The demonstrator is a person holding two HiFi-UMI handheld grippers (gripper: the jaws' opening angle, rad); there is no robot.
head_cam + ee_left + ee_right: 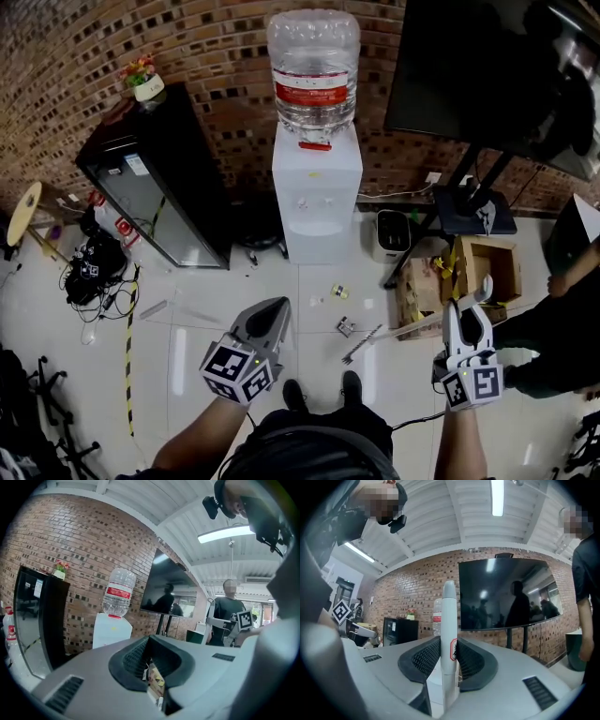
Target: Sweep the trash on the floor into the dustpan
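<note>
**On the tiles by the cooler — broom gripped, no pan in sight**

Against the brick wall stand the water dispenser (316, 202) and a black cabinet (155, 187), with an open cardboard box (487, 267) off to the person's right. On the white floor (216, 319) in front of the dispenser lies the trash: a crumpled scrap (345, 326) and, nearer the wall, a small yellowish bit (339, 292), well apart from each other.

The right gripper (449, 660) has its jaws clamped on a pale pole (449, 620), which stands upright between the pads. From above, a thin shaft slants from that gripper to a forked end (352, 355) on the tiles just beside the scrap. I take that for the broom's working end. The left gripper (277, 307) hangs over the floor with its jaws drawn almost together, only a slit between them and nothing held that I can see.

I can't pick out a dustpan in any view, so fetching it looks like the left gripper's job. To sweep well, I'd reach past the far bit first and draw both pieces toward the feet in short, low strokes — long flicks would scatter such light scraps across smooth tile. The clamp sits high on the pole, so the head may wander; slow pulls should steady it.
</note>
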